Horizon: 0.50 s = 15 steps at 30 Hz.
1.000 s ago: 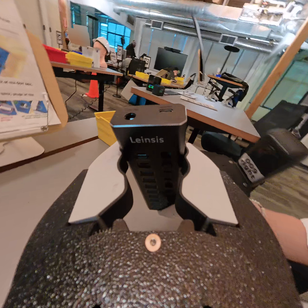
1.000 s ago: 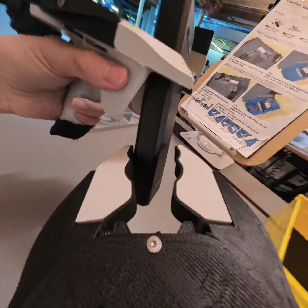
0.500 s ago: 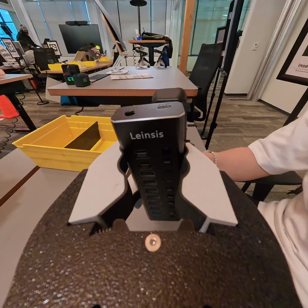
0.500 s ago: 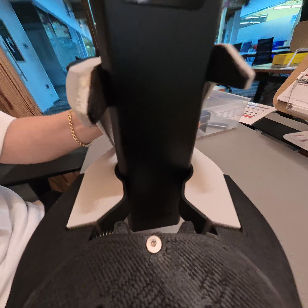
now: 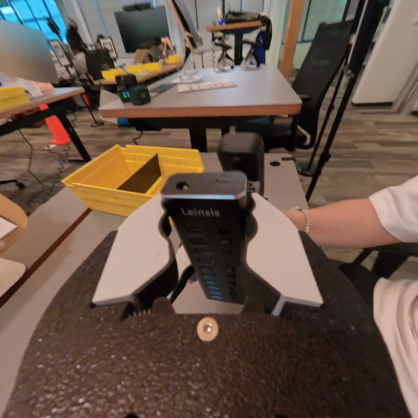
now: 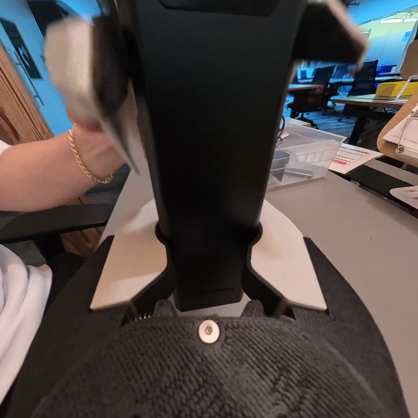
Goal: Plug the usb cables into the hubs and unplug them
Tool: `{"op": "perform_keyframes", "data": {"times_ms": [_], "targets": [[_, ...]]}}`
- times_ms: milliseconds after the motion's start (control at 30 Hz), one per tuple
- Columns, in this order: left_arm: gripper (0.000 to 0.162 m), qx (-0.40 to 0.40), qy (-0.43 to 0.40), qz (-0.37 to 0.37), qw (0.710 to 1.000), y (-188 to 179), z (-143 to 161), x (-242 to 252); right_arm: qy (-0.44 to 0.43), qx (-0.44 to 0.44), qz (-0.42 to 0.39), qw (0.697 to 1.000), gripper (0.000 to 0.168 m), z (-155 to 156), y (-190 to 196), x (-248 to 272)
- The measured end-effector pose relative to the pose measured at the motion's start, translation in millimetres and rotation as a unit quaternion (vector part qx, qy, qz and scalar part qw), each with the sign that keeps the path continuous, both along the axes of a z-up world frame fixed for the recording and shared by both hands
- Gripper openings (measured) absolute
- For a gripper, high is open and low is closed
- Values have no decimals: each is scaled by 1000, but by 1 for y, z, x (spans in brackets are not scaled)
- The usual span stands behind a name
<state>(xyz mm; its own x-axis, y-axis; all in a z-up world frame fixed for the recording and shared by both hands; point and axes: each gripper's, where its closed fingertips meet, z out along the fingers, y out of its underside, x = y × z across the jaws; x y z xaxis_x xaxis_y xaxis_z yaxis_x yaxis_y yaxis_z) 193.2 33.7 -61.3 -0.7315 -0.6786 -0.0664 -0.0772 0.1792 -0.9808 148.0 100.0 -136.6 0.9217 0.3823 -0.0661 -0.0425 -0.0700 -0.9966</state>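
The left gripper (image 5: 207, 228) is clamping the black hub (image 5: 209, 239) by its sides, port face toward the camera. The right gripper (image 6: 209, 244) is gripping the same hub (image 6: 210, 147) lower down, from its plain back. Beyond the hub, a yellow bin (image 5: 126, 181) is sitting on the grey tabletop (image 5: 56, 226); a clear plastic box (image 6: 300, 156) is resting to the hub's right.

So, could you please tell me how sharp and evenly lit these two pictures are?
Left wrist view: the black hub in the left claw is slightly soft, the yellow bin fairly crisp, far desks smeared, edges bent by the wide lens. Right wrist view: the hub's back is a dark, featureless slab, the other claw's fingers motion-blurred, the background tinted blue.
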Motion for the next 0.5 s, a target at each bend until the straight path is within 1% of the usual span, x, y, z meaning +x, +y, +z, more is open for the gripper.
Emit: {"op": "perform_keyframes", "data": {"times_ms": [100, 233, 400, 500], "targets": [[62, 0, 12, 1, 1000, -1, 1, -1, -15, -1, -6, 1000, 74, -3, 0, 1], [62, 2, 17, 3, 1000, 0, -5, 1, -9, 1, -8, 1000, 73, -7, 3, 1], [61, 5, 15, 17, 1000, -2, -13, 1, -20, 18, -14, 1000, 75, -6, 6, -3], [61, -2, 9, 8, 1000, -3, -14, -2, -27, 27, -13, 999, 75, -5, 7, -6]]}}
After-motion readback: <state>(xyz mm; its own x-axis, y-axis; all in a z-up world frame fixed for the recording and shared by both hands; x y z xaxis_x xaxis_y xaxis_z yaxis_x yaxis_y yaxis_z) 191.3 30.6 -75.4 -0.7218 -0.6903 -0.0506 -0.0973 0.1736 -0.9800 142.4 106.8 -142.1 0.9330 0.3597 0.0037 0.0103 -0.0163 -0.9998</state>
